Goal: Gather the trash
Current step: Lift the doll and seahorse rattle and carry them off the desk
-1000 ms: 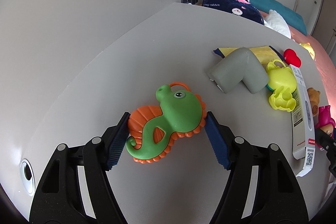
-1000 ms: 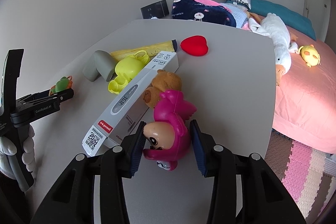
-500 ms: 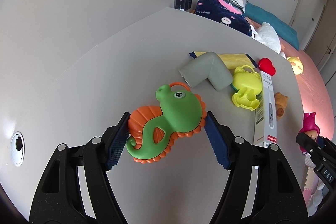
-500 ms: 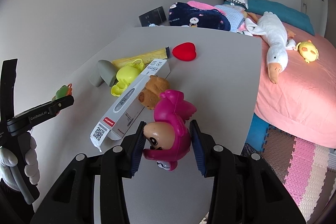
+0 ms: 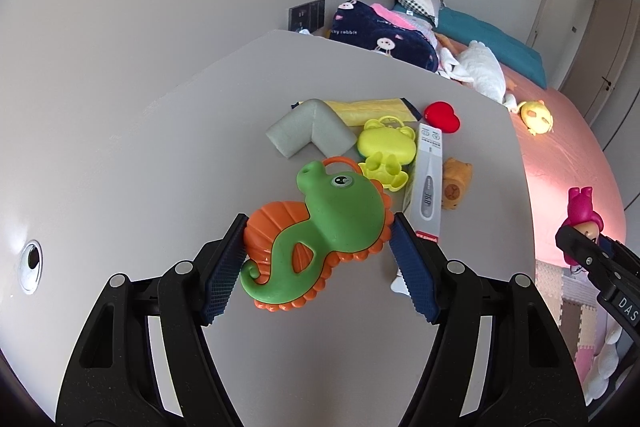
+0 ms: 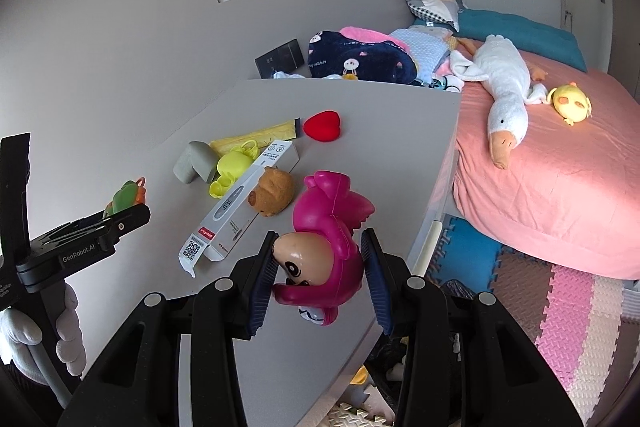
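The left gripper [image 5: 316,255] is pinching the green and orange seahorse [image 5: 320,231] by its fin and back, low in the centre of the left view. The right gripper [image 6: 318,275] is clamped on the pink doll [image 6: 324,251] at the lower middle of its own view. Both loads hang clear of the table [image 5: 160,147].

Against the frames from a second ago, both wrists have risen and pulled back. The pile that sat close ahead now lies further up each frame, and more of the bed [image 6: 560,187] and floor mat [image 6: 580,307] shows at the right. In the right view the table's near edge now runs under the doll, so that hand looks to be leaving the tabletop. Each grip looks unchanged.

So both picks seem done, and the carry to wherever the trash goes looks to have begun (no bin shows in either view).

Left on the table, in the middle of the left view: the grey foam elbow [image 5: 310,133], the yellow pouch [image 5: 372,107] behind it, the yellow frog mould [image 5: 384,151], the thermometer box [image 5: 428,175], the brown bear [image 5: 456,183] just beside the box, and the red heart [image 5: 441,115] further up. The box and foam look the likeliest trash still to fetch
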`<state>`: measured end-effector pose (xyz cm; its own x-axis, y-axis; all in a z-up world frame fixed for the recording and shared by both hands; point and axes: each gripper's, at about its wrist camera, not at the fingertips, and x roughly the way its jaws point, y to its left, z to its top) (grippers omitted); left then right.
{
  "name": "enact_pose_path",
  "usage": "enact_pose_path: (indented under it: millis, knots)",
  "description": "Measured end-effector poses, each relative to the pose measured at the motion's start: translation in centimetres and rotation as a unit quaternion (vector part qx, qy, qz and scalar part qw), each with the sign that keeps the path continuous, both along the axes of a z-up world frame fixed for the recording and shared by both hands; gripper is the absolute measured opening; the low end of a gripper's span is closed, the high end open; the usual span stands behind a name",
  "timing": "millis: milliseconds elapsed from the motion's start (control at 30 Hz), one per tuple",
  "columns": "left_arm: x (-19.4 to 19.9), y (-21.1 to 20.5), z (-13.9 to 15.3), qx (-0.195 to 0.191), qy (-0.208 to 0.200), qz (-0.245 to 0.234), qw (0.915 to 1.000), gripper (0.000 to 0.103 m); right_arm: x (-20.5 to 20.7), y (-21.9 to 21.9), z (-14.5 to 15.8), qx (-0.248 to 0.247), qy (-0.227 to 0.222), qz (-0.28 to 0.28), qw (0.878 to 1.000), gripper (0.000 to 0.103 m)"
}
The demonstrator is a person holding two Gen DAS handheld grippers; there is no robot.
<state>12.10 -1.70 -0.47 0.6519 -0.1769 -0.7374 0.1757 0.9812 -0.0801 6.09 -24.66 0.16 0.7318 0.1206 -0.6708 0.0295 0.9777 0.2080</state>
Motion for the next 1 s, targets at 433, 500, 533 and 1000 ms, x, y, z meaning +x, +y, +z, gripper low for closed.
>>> enact_pose_path:
  millis: [433, 500, 533, 1000]
  knots:
    - [-1.6, -5.0, 1.0, -0.005, -0.002, -0.038, 0.9993, 0.069, -2.5, -4.0, 1.6, 0.006, -0.015, -0.026, 1.000, 0.044]
    - [-2.0, -5.7, 1.1, -0.005, -0.003, -0.044, 0.9990, 0.069, -2.8, -4.6, 1.8, 0.008, -0.018, -0.031, 0.999, 0.044]
    - [-2.1, -6.1, 1.2, -0.005, -0.003, -0.047, 0.9989, 0.069, -3.0, -5.0, 1.9, 0.008, -0.019, -0.033, 0.999, 0.044]
    - [-3.6, -12.4, 1.3, 0.001, 0.003, -0.105, 0.9945, 0.069, -5.4, -9.4, 2.7, 0.019, -0.029, -0.072, 0.997, 0.044]
